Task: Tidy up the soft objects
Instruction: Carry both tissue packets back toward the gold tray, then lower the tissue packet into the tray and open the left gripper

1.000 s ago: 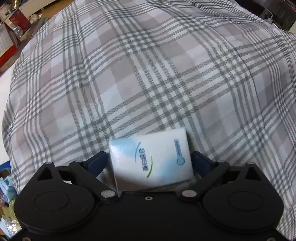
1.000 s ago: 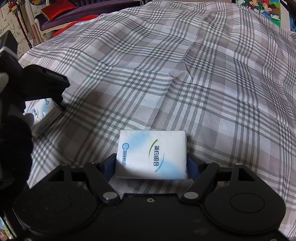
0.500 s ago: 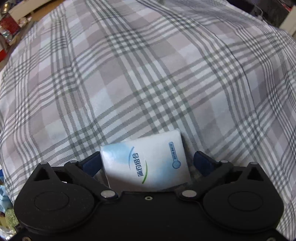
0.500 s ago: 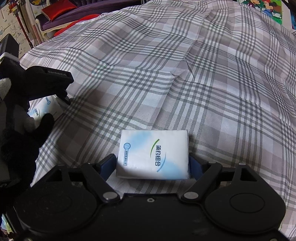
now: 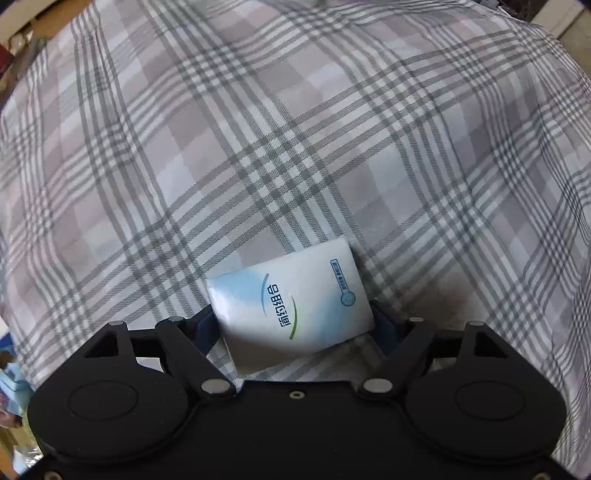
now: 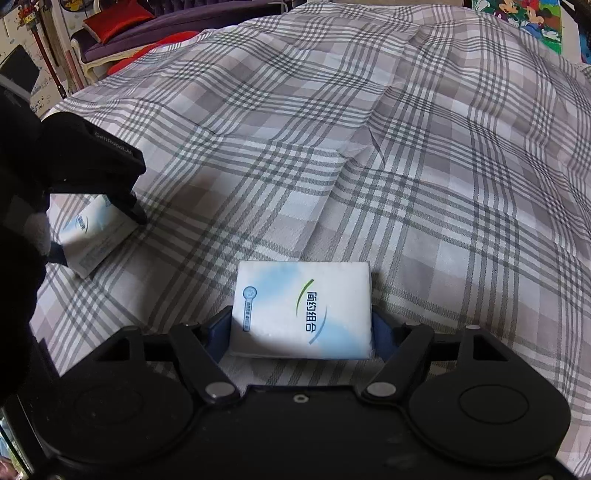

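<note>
Two white-and-blue tissue packs lie on a plaid bedspread [image 6: 369, 147]. One pack [image 5: 291, 306] sits tilted between the blue pads of my left gripper [image 5: 293, 319], whose jaws are closing and press both short sides. In the right wrist view the same pack [image 6: 92, 236] hangs slanted at the left, one edge off the cloth, under a black finger [image 6: 129, 206]. The other pack [image 6: 303, 306] lies square between the pads of my right gripper [image 6: 301, 326]. Those jaws are closing too, and the pads touch both its ends.
A black-gloved hand [image 6: 18, 221] holds the left gripper at the left edge. Beyond the bed's far left corner stand a red cushion [image 6: 118, 20] and dark furniture. A cartoon print [image 6: 524, 18] is at the far right. Folds run across the bedspread's middle.
The left jaws came in from wide open onto the pack, which tilted and rose a little. The right pads widened slightly, then closed against their pack; that hand stayed put.
</note>
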Motion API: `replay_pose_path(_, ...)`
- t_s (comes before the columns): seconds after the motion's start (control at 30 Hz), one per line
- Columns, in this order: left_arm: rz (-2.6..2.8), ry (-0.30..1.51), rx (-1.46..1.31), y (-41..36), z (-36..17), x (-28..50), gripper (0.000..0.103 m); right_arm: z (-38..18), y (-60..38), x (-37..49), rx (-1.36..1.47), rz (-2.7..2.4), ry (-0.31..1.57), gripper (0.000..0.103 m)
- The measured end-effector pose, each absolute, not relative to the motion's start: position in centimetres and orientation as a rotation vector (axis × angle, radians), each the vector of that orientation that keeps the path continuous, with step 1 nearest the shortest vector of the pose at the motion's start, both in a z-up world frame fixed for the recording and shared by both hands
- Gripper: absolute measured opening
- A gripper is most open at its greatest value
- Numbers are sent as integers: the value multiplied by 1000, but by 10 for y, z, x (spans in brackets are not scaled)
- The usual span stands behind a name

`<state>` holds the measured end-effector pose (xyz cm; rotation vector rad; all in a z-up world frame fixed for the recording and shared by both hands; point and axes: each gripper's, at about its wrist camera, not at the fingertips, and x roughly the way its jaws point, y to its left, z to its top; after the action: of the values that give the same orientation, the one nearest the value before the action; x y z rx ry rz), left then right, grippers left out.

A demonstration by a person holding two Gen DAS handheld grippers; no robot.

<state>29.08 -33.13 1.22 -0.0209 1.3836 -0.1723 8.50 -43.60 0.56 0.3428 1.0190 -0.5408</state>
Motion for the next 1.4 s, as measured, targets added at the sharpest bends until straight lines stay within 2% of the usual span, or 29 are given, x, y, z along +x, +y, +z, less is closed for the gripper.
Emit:
replay_pose_path(0.23, -212, 1351, -2, -324, 64, 258, 76, 14, -463, 78, 431, -571, 961, 73)
replay_pose_path(0.6, -303, 1313, 34, -228, 121, 186, 77, 27, -469, 70, 429, -574, 886, 73)
replay_pose_path(0.97, -149, 1362, -54, -84, 98, 120, 77, 41, -428, 69, 317, -459, 808, 73)
replay_pose_path(1.23, 12, 1405, -162, -3, 47, 109, 77, 37, -422, 70, 291, -435, 808, 73)
replay_pose_path(1.4, 49, 1420, -192, 21, 20, 108, 77, 46, -410, 64, 245, -409, 743, 73)
